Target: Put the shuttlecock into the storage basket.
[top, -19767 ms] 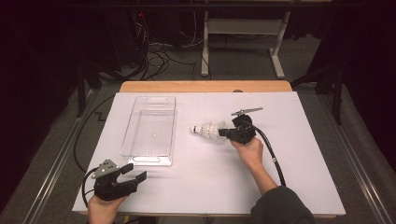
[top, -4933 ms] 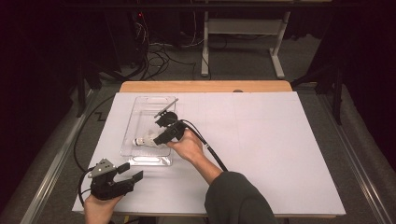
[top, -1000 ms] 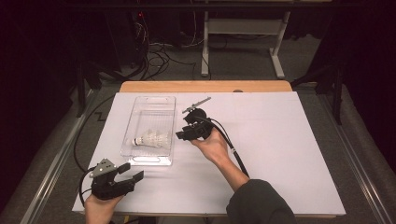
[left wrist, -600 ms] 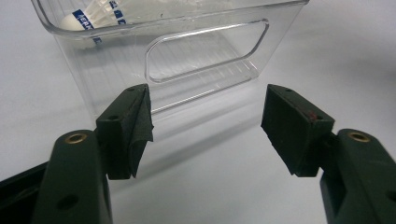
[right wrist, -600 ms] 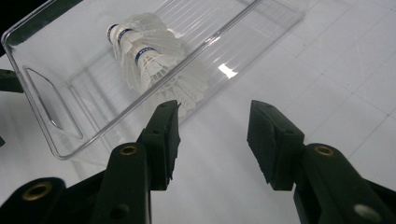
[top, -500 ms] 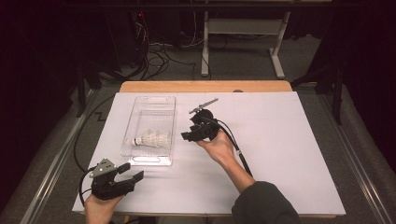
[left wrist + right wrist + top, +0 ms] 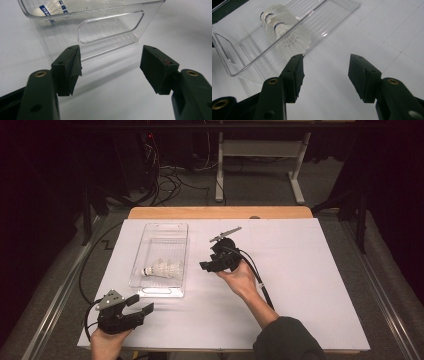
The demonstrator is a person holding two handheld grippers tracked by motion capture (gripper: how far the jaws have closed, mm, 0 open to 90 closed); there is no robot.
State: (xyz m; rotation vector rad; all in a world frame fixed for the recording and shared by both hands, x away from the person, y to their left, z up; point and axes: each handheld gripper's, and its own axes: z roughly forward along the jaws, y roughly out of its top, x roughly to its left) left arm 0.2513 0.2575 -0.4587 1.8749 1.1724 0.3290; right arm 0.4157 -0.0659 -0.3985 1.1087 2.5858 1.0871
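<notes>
- Since the earlier frame, the right gripper (image 7: 207, 265) is drifting right of the clear bin (image 7: 161, 290), jaws opening and empty; the shuttlecocks (image 7: 162, 269) are lying inside, centre-left.
- Left gripper (image 7: 111, 62) jaws are standing apart (bin ahead).
- Right gripper view: shuttlecocks are sitting upper left.

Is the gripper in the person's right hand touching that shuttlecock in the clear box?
Apart. In the high view the right gripper sits outside the clear box, with white table showing between it and the shuttlecock. Its jaws stand open and empty.
</notes>
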